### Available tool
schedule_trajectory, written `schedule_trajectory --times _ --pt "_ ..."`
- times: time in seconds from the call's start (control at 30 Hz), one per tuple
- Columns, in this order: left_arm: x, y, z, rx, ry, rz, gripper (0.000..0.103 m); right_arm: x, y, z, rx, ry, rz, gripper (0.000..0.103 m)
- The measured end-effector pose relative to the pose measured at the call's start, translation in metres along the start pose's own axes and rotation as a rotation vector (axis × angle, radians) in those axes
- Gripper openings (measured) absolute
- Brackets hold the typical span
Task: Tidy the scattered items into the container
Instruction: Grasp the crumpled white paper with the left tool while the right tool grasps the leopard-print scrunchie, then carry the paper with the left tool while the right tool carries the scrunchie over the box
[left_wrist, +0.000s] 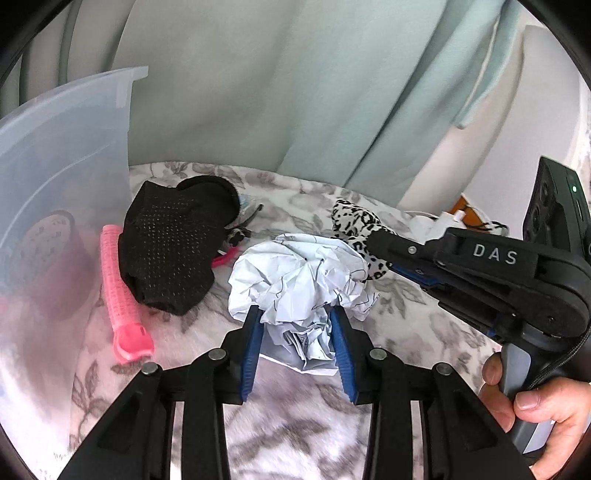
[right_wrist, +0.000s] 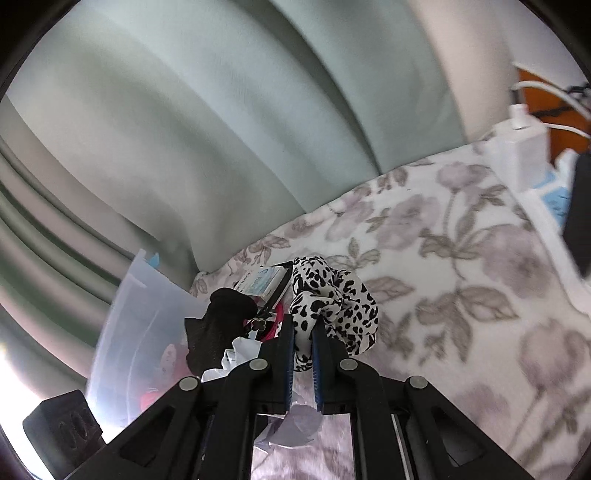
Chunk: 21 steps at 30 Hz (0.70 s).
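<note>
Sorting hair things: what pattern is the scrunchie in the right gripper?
Black-and-white leopard-spot scrunchie, clearest in the right wrist view.

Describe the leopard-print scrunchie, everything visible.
The leopard-print scrunchie is a soft, gathered fabric ring, white with black spots, bunched and puffy. The right gripper has its jaws shut on one fold. It sits just above the floral blanket, its lower edge against the crumpled paper.
</note>
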<state>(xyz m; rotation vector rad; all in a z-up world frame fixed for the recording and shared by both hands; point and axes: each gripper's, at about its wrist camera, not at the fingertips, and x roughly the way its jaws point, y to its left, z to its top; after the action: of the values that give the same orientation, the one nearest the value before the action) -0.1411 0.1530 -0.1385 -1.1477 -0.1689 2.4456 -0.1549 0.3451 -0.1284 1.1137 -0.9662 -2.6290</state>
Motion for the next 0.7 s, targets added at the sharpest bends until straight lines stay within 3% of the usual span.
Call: schedule_trajectory --times 0.3,0.7 --pt "-0.051 -0.032 -0.017 0.069 -0.034 -0.036 0.038 -0.073 0.013 -0.012 0.024 -0.096 0.003 0.009" --pt "-0.145 -0.034 -0.017 0.076 -0.191 -0.040 0.038 -0.146 0.078 -0.030 -0.058 -0.195 0.067 0.009"
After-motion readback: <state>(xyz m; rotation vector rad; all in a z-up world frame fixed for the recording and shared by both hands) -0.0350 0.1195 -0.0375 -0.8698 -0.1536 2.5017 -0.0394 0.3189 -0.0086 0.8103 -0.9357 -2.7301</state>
